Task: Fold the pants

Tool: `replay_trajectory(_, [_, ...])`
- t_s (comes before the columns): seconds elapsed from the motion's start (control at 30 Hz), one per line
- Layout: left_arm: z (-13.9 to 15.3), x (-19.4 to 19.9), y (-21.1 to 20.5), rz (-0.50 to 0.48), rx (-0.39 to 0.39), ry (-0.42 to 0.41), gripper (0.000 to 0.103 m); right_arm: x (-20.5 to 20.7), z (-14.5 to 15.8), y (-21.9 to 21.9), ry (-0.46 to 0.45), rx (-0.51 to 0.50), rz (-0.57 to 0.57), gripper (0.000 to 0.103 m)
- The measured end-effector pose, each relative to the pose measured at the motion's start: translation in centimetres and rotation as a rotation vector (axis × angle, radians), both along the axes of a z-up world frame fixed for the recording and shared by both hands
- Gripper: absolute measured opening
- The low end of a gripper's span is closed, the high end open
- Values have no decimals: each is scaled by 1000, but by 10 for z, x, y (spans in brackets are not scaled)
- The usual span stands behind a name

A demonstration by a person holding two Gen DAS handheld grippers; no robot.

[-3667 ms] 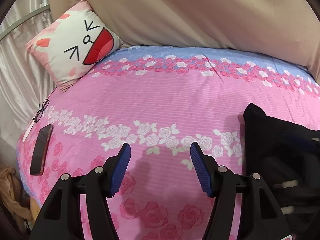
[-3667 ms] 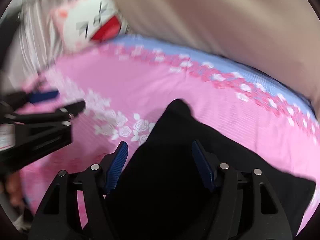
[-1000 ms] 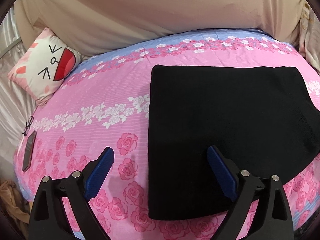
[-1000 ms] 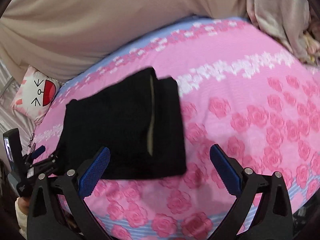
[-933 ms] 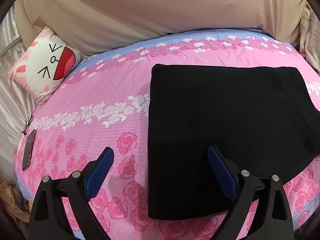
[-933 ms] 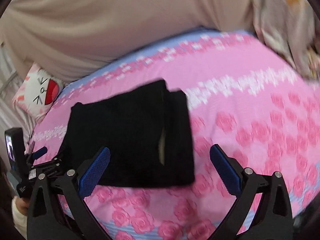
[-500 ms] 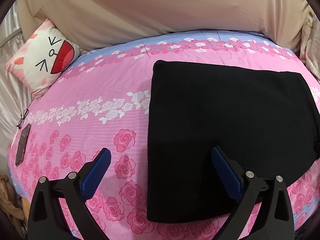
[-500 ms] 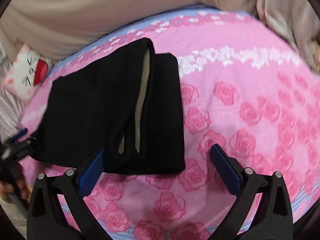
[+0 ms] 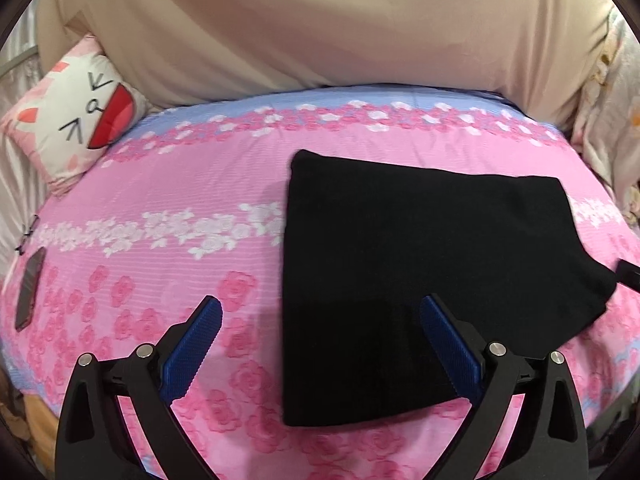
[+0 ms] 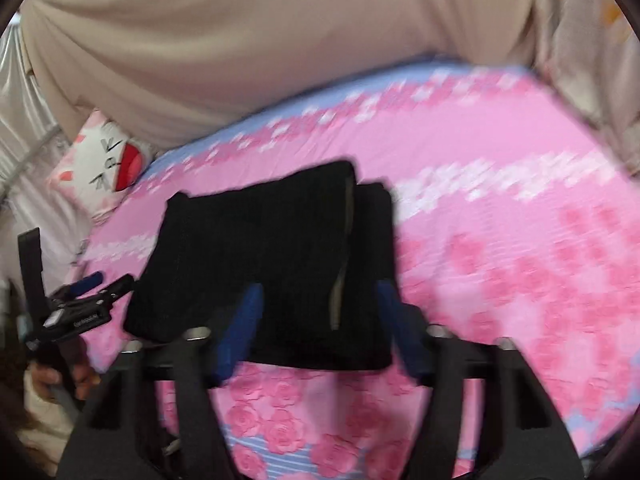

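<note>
While the black pants lie flat near the front edge of the bed, they make a thick, soft block with square corners. From the right wrist view the pants show a few layers stacked at their right end, with a thin pale strip of lining between two of them.

The left gripper has its jaws wide apart with nothing held. Its blue ribbed pads sit on black plastic arms with silver bolts. One pad hangs over the pink sheet and the other over the near left corner of the pants.

The right gripper is blurry. Its jaws are closing, with the near right end of the pants between them. I cannot tell if the pads touch the cloth.

The bed sheet is pink with fine stripes, puffy dark pink roses, a row of white roses and a blue band at the back. A square cat-face pillow leans in the far left corner. A flat dark phone and thin glasses lie at the left edge. A smooth tan cloth hangs behind the bed.
</note>
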State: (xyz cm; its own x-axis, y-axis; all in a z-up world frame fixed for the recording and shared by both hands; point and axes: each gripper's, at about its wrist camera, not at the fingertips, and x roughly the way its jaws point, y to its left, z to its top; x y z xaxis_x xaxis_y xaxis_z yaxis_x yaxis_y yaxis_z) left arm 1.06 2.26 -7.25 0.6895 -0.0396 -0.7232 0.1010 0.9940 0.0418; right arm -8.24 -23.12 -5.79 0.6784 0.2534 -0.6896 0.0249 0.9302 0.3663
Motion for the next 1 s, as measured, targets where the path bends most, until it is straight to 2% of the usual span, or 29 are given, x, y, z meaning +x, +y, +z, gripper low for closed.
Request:
replay_trajectory(0.1, [-7,1,-12,-30,3,29,98,18,-7,-1,26,30,19,55])
replay_trajectory(0.23, [-30,7,-21,-26,100,75,98,36,-34,9,97,16,28,56])
replay_trajectory(0.3, [-37,8,-16,-31,79,86,98,35,-34,19,80,-12,44,55])
replay_trajectory(0.33, [-37,8,-12,-28,53,90,98,32,-29,24,73,-6,71,31])
replay_trajectory(0.37, [-36,8,-9,-25,35,104,98,28,-21,26,52,9,77,20])
replay_trajectory(0.47, [-29,8,-6,-18,30,112,98,13,6,29,-17,-17,85,17])
replay_trajectory(0.5, [-25,7,-7,-18,40,101,98,8,8,27,-18,-22,88,17])
replay_trajectory(0.57, [-25,6,-10,-25,56,92,98,8,-6,21,17,-52,61,17])
replay_trajectory(0.6, [-28,7,-12,-33,61,97,98,13,-27,17,72,-63,66,21])
replay_trajectory(0.63, [-31,8,-14,-33,65,105,98,13,-38,9,74,-17,69,26])
replay_trajectory(0.67, [-33,9,-14,-28,71,110,98,9,-39,-5,56,95,50,26])
replay_trajectory(0.7, [-33,10,-15,-25,78,110,98,7,-35,-10,69,126,33,26])
replay_trajectory(0.77, [-28,9,-15,-27,83,100,98,-1,-9,-14,6,69,-15,32])
replay_trajectory(0.83, [-20,8,-15,-27,71,85,98,3,6,-13,-22,36,-3,34])
replay_trajectory(0.87, [-17,9,-14,-26,60,78,98,8,11,-12,-32,33,7,44])
replay_trajectory(0.9, [-15,10,-15,-27,52,74,98,17,13,-11,-40,13,13,51])
replay_trajectory(0.93, [-12,11,-16,-25,46,67,98,27,12,-9,-36,-21,16,63])
replay_trajectory(1.0, [-8,15,-17,-14,57,54,98,51,2,-6,-5,-75,9,66])
